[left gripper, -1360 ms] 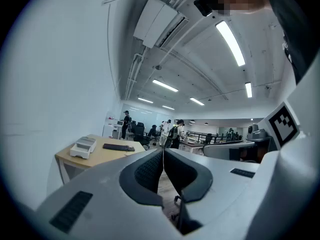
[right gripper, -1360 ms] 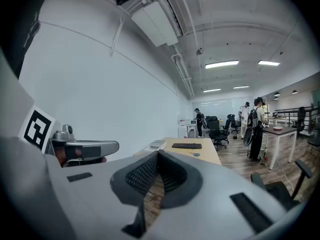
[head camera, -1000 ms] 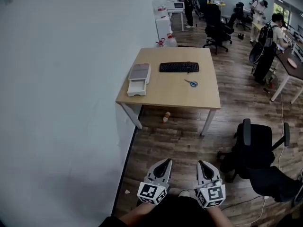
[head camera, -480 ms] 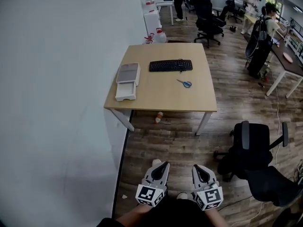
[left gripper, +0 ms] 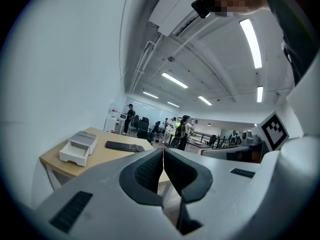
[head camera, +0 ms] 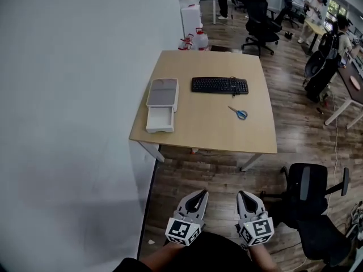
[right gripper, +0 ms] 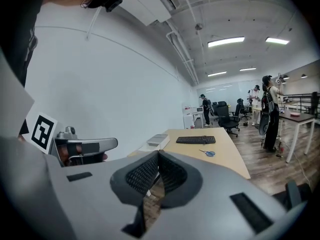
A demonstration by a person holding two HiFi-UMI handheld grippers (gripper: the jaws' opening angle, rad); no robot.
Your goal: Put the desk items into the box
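A wooden desk [head camera: 204,135] stands against the white wall ahead of me. On it lie a black keyboard [head camera: 219,85], blue-handled scissors [head camera: 239,113] and a white drawer box [head camera: 160,103] with its drawer pulled out. The box [left gripper: 78,148], keyboard [left gripper: 124,146] and desk also show in the left gripper view; the keyboard [right gripper: 195,140] and scissors [right gripper: 206,153] in the right gripper view. My left gripper [head camera: 199,195] and right gripper [head camera: 243,196] are held low near my body, well short of the desk. Both are shut with nothing between the jaws.
A black office chair [head camera: 309,194] stands at the right, near the desk's front corner. Bottles [head camera: 195,40] sit on the floor behind the desk. Farther back are more chairs [head camera: 264,24], desks and several people [head camera: 324,61]. The white wall [head camera: 74,95] runs along the left.
The desk has drawn nearer and larger in the head view as I walk towards it. Both grippers stay shut, side by side low in the view.
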